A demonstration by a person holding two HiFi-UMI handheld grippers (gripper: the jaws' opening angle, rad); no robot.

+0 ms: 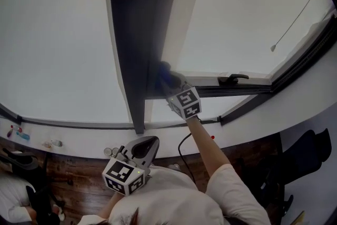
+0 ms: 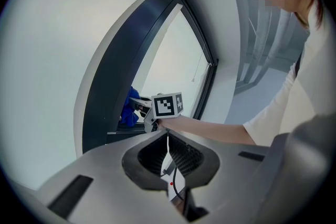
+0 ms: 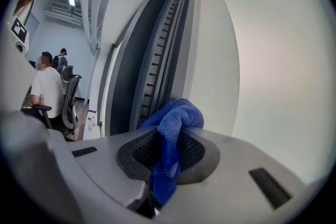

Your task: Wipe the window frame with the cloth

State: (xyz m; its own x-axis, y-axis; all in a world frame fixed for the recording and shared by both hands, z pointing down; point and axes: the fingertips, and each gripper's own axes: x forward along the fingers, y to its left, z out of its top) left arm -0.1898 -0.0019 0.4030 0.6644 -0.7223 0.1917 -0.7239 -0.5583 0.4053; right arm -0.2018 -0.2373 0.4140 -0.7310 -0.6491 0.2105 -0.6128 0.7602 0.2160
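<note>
- Right gripper view: a blue cloth (image 3: 176,123) of nubby, towel-like weave is seen bunched into a rounded wad above the jaws, with a narrower tail hanging down between them.
- The cloth is clamped by the right tool (image 3: 167,161), whose jaws are closed on the hanging part.
- The wad is pressed against the dark upright of the window frame (image 3: 128,81), beside a pale glass pane (image 3: 262,60); ribbed channels are seen running up the frame.
- In the head view, the cloth (image 1: 162,72) is shown as a dark blue lump low on the window frame (image 1: 131,50), just above the lower rail, with the right tool (image 1: 169,81) held out on an extended arm.
- A black window handle (image 1: 233,79) is seen on the lower rail, to the right of that tool.
- The left tool (image 2: 168,150) is held low near the body, well apart from the frame; its jaws are brought together with nothing between them.
- A white sill (image 1: 79,139) is seen under the window.
- A seated person (image 3: 48,91) is seen far off at the left of the right gripper view.
</note>
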